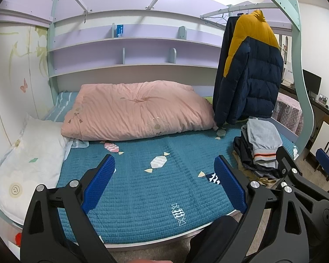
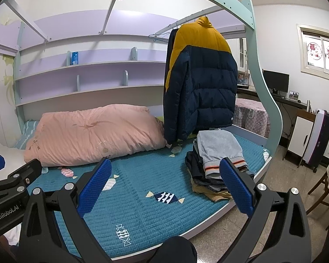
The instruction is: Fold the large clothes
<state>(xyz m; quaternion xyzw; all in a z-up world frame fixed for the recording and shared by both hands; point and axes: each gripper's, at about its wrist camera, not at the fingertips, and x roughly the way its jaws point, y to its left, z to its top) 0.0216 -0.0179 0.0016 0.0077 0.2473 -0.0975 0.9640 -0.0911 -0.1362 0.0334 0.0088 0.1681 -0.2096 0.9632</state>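
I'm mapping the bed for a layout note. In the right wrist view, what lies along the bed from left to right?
Pink duvet → hanging navy-and-yellow puffer jacket → pile of folded clothes, grey garment on top, by the bed's right edge.

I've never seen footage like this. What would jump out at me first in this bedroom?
Most striking is the puffy yellow-and-navy quilted jacket hanging from a rail above the far right of the bed. Behind the teal quilted bedspread with candy motifs lies a big pink folded duvet, and a stack of folded clothes topped by a grey garment sits at the bed's right edge. Both blue-padded grippers, left and right, hover open and empty.
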